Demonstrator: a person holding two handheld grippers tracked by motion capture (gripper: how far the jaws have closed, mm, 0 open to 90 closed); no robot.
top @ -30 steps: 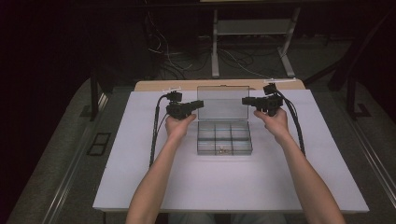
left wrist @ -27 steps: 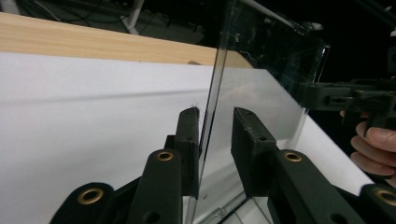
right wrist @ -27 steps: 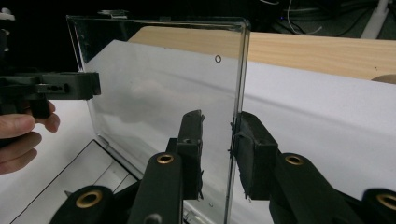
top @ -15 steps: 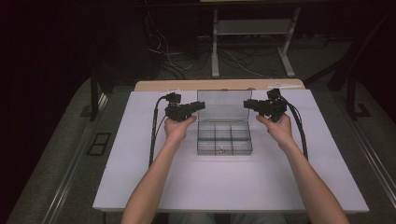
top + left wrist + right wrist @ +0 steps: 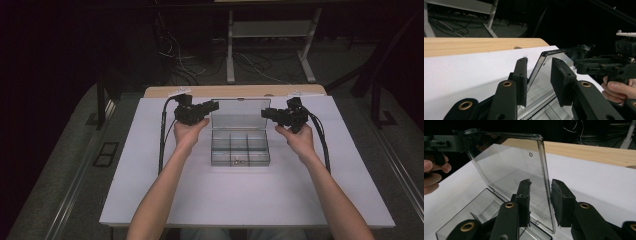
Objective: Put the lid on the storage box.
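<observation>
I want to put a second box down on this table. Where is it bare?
The white table top is bare between the clear box and its near edge, and out to both side edges. It is crowded at the upright lid, flanked by the left gripper and right gripper.

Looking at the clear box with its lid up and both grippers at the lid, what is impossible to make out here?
- Small item in a front compartment of the clear box: too small in the high view to identify.
- Whether the left gripper pads touch the lid: left gripper view shows gaps, contact unclear.
- Same for the right gripper: right gripper view, lid edge between open jaws.
</observation>
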